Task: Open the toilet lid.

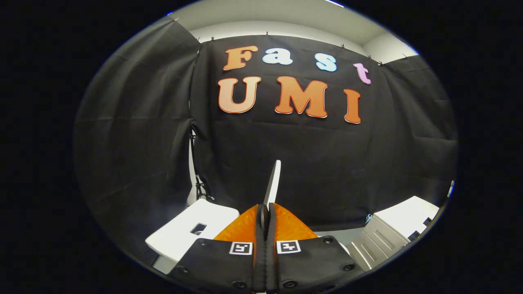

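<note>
at the bottom centre of the frame the gripper (pixel 265 228) has its two orange fingers (pixel 241 228) pressed close together, clamped on the thin white toilet lid (pixel 273 181). the lid is seen edge-on, a narrow upright sliver tilted slightly right, rising out from between the fingertips toward mid-frame. lower left, just beside the fingers, sits a white stool (pixel 184 234) with a slot in its top. lower right, a white cabinet (pixel 392 232) stands a little apart. beyond the lid's upper edge there is open room up to the black cloth wall (pixel 310 163).
</note>
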`<state>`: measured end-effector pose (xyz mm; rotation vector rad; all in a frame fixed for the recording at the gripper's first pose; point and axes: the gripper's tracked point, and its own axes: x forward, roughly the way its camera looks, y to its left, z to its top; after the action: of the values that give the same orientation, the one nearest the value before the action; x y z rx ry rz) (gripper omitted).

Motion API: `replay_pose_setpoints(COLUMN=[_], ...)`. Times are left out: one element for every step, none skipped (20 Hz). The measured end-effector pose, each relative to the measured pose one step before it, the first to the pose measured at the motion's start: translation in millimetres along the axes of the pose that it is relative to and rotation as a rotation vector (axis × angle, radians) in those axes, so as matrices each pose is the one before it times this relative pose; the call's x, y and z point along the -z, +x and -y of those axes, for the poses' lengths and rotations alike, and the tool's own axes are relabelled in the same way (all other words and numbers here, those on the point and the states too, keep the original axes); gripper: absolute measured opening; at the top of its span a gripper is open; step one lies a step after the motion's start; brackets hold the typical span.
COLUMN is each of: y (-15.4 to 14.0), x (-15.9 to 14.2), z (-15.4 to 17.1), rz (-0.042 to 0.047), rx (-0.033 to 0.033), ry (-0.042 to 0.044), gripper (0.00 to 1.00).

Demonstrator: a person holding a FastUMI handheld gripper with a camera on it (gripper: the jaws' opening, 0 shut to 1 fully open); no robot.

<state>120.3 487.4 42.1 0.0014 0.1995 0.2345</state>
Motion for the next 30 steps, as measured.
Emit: replay_pose_setpoints(y=[-0.1,0.05,1.67,2.06,0.58,0.86,1.27,1.37,3.36,1.23,1.83,1.72,1.9,1.67,1.95,2.68,1.62,1.07,1.69,0.14,0.88,0.69,-0.18,-1.42,0.69,-0.21,-0.85,-2.56,-1.84,-1.14], x=[-1.71,-0.08,-1.07,-0.95,-0.15,-0.28,-0.24,-0.75,-0.91,1.58,1.4,0.03,-0.23,0.42,0.51,0.13,0.11,-0.63,0.65,2.11,0.55,-1.26,-0.12,-0.18,-1.19,-0.14,1.94,1.33,-0.24,1.49], z=[-10.44,-8.72,-7.55,-9.07,-11.99,-12.06,-10.07,-8.84,-9.83,-8.43,-5.96,-6.27,-7.2,-8.14,-8.69,-7.43,-1.77,-2.42,-4.93,-4.11,-3.79,2.06,1.43,1.34,0.42,0.1,-2.68,-0.37,1.26,3.51], rz=[-0.00098,-0.00275,0.00144,0.00217,-0.00184,-0.00114,-0.00134,-0.00001,-0.00686,-0.00467,-0.00154,-0.00197,-0.00385,-0.00136,-0.00342,0.00006,-0.00106,0.00015,0.00083,-0.00329,-0.00257,0.00192,0.0035,0.004,0.00397,0.00223,-0.0002,0.00417,-0.00457,-0.00207], rx=[-0.01499,-0.0088,-0.00464,-0.00795,-0.01427,-0.01754,-0.01671,-0.01283,-0.01561,-0.01767,-0.01367,-0.01351,-0.01984,-0.02343,-0.02315,-0.01739,-0.00304,0.00053,-0.00318,-0.00357,0.00165,0.01137,0.0139,0.01398,0.00879,-0.00099,-0.01615,-0.00911,-0.00581,0.00205], ry=[-0.00837,-0.0134,-0.01216,-0.00802,-0.00778,-0.00075,0.00009,0.00234,-0.00394,-0.00253,0.00158,0.0009,0.0011,0.00444,0.00574,0.00202,-0.01111,-0.01676,-0.01266,-0.01045,-0.00946,-0.00853,-0.0038,-0.00065,-0.00197,-0.00408,0.01021,0.01381,0.00928,0.0084], gripper=[0.08,0.08,0.08,0.08,0.08,0.08,0.08,0.08,0.08,0.08,0.08,0.08,0.08,0.08,0.08,0.08,0.08,0.09,0.08,0.08,0.08,0.09,0.09,0.1,0.11,0.12,0.14,0.22,0.24,0.26])
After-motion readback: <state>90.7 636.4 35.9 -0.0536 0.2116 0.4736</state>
